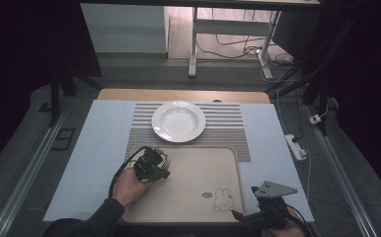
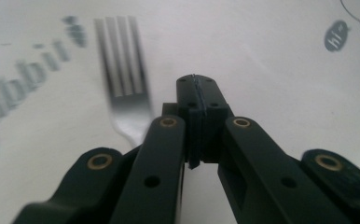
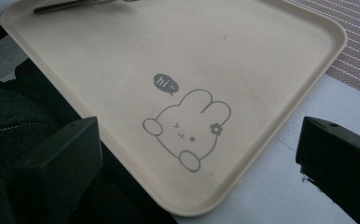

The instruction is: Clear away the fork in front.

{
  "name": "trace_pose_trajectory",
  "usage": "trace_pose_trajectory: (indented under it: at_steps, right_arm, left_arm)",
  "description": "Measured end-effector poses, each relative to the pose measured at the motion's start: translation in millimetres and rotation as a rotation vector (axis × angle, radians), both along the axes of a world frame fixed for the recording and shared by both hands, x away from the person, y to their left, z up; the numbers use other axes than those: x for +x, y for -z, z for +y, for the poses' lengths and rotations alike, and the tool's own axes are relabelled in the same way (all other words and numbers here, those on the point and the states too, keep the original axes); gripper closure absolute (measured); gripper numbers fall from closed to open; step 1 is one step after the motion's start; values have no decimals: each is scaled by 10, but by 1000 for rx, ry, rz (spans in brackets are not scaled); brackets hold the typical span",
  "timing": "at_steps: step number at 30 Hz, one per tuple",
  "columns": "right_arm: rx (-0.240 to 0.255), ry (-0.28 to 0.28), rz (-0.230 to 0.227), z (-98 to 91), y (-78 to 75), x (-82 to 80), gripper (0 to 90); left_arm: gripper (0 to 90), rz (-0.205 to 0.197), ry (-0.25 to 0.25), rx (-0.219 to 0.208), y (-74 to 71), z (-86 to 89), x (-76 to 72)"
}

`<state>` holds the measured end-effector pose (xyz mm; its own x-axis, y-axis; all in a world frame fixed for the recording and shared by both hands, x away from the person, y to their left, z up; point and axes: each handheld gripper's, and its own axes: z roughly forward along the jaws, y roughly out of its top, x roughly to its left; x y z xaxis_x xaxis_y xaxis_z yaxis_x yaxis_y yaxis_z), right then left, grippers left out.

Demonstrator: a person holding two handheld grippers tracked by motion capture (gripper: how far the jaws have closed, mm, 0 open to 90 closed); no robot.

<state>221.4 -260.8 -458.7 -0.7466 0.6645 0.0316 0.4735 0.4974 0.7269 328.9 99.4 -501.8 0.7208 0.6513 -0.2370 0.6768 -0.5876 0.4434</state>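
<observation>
A beige tray (image 1: 198,173) with a rabbit drawing (image 3: 187,128) lies at the table's near edge. A metal fork (image 2: 122,65) rests flat on the tray, tines pointing away from the camera, just left of my left gripper (image 2: 197,81). Its jaws are shut, pad against pad, with nothing between them, and the fork's neck runs under the left jaw arm. In the high view a hand holds the left gripper (image 1: 158,165) over the tray's far left part. My right gripper (image 3: 199,135) stands open over the tray's near right corner, empty. The fork's handle (image 3: 71,4) shows at the tray's far side.
A white empty plate (image 1: 178,121) sits on a striped placemat (image 1: 228,123) beyond the tray. A pale sheet (image 1: 99,143) covers the wooden table. A power strip (image 1: 296,147) lies on the floor to the right, and desk legs (image 1: 193,44) stand behind.
</observation>
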Motion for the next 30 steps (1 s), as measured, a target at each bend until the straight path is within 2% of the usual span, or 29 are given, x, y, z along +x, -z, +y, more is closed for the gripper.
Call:
trace_pose_trajectory:
  at_steps: [5, 9, 18, 30]
  right_arm:
    - [6, -2, 6, -5, 1, 5, 6]
    - [6, -5, 10, -5, 2, 7, 6]
    - [11, -6, 19, -8, 3, 15, 7]
    - [19, -6, 26, -15, 4, 21, 7]
  left_arm:
    - [890, -2, 13, 48, 79, -76, -6]
    - [890, 4, -22, 34, 102, -22, 28]
    - [890, 16, -131, 47, 106, 266, 143]
    - [885, 34, -220, 68, 104, 598, 233]
